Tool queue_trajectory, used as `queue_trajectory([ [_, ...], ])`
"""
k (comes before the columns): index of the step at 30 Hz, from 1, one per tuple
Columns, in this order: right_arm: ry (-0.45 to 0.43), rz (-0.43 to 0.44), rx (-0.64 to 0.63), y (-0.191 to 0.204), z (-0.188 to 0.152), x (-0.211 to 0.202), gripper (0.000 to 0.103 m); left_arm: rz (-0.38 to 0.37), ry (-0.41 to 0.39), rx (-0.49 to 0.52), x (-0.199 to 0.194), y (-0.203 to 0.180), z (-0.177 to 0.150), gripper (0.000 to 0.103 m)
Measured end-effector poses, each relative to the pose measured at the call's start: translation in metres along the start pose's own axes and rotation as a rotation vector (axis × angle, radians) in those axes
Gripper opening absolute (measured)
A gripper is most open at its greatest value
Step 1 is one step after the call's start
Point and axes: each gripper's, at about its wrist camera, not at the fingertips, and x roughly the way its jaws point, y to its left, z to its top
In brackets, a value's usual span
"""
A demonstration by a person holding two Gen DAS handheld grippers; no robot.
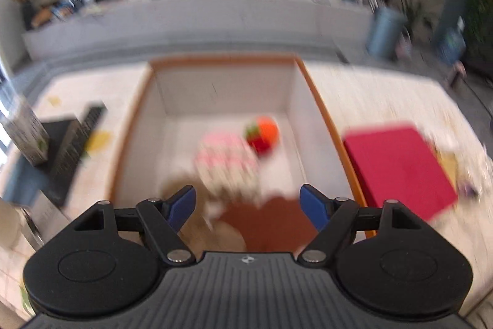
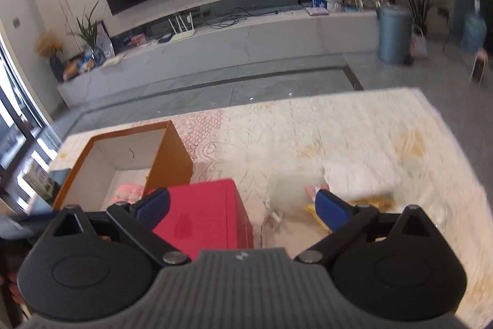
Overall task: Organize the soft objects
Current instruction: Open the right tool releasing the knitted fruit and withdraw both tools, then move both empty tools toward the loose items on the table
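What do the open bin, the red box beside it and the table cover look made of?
Bin: likely card or thin board, matte white inside, orange outside; flat stiff walls, sharp corners. Red box: rigid, smooth matte magenta, probably card or plastic; crisp edges, no weave visible. Table cover: fabric, cream with a lace-like pattern; slight wrinkles.

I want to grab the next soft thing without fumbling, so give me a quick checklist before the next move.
1. Right gripper jaws wide, nothing between them: ok.
2. Left gripper jaws wide, nothing gripped: ok.
3. Orange box open on top, white floor still showing: ok.
4. Pink plush and strawberry toy inside the box: ok.
5. White soft item on the tablecloth, ahead of the right gripper: ok.
6. Its shape and a good grip spot: cannot tell, blurred.
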Motion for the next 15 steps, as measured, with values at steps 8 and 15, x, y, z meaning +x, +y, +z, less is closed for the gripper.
queue_trajectory([
  [8,-0.018,0.045,0.023,-0.023,-0.024,-0.007,0.099,-0.118,0.155,-0.152,0.031,0.021,-0.015,0.023],
  [15,-0.024,0.044,0.091,-0.052,-0.03,-0.006,0.099,-0.019,0.185,-0.077,0.031,0.011,-0.035,0.0],
])
